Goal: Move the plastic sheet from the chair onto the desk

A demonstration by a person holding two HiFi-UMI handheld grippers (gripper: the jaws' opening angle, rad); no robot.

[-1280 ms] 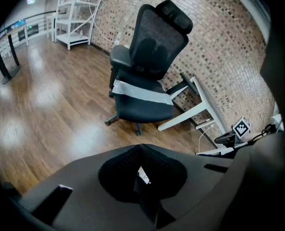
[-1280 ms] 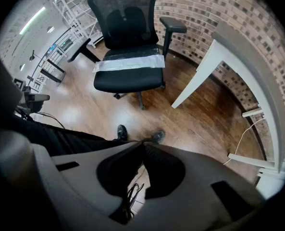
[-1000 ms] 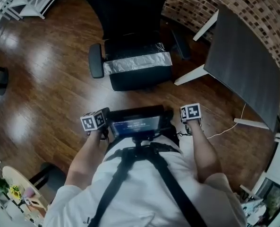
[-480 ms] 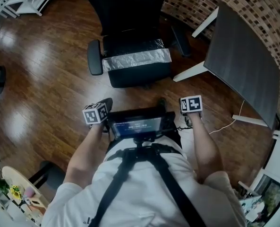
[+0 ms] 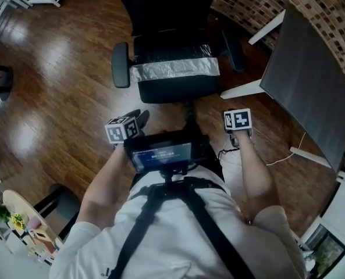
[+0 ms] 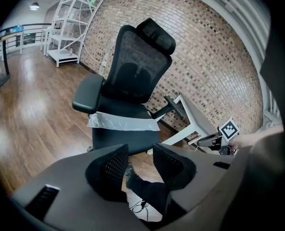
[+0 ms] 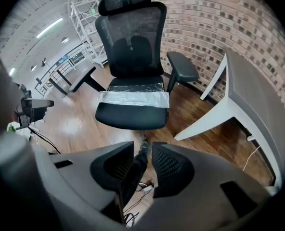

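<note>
Closer to the chair (image 5: 172, 90) than a second ago, the left tool (image 5: 131, 124) and right tool (image 5: 237, 124) are seen in the head view. The plastic sheet (image 5: 175, 70) is spread across the seat from side edge to side edge, and the tabletop (image 5: 309, 92) stands at right. In the left gripper view, the jaws have just been opened and are spread on nothing. In the right gripper view, the same is shown.

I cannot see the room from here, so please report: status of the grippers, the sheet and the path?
Empty, jaws just opening: left gripper, right gripper. Untouched plastic sheet lies across chair seat. Nothing blocks the way to it.
</note>
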